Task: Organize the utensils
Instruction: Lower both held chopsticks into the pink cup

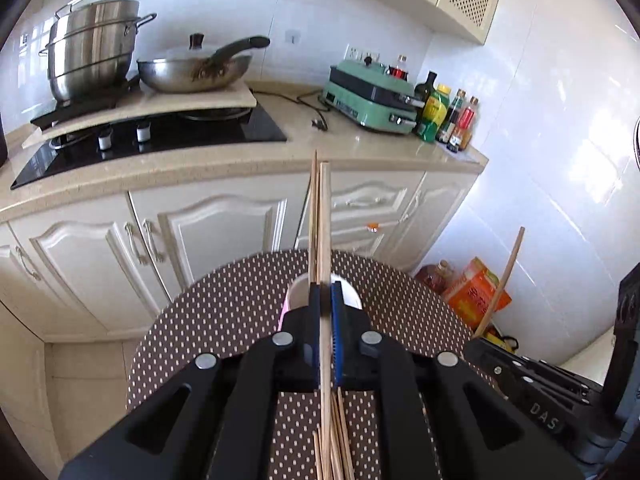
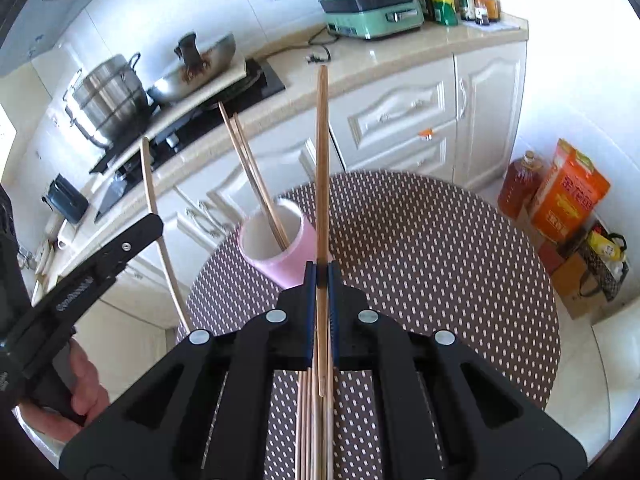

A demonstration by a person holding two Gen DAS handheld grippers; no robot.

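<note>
My left gripper (image 1: 326, 296) is shut on a wooden chopstick (image 1: 325, 216) that points up and away, just in front of the pink cup (image 1: 352, 294). My right gripper (image 2: 321, 276) is shut on another chopstick (image 2: 322, 152), held upright beside the pink cup (image 2: 276, 244), which holds two chopsticks (image 2: 250, 168) leaning left. Several loose chopsticks (image 2: 312, 420) lie on the dotted table (image 2: 420, 248) under the right gripper, and they also show under the left gripper (image 1: 334, 436). The left gripper (image 2: 154, 222) with its chopstick (image 2: 154, 200) shows at the left of the right wrist view.
The round table has a brown dotted cloth (image 1: 224, 312). Behind it is a kitchen counter (image 1: 360, 148) with a stove (image 1: 160, 136), pots, a green appliance (image 1: 372, 96) and bottles. An orange box (image 2: 572, 196) and an oil bottle (image 2: 520, 184) stand on the floor at right.
</note>
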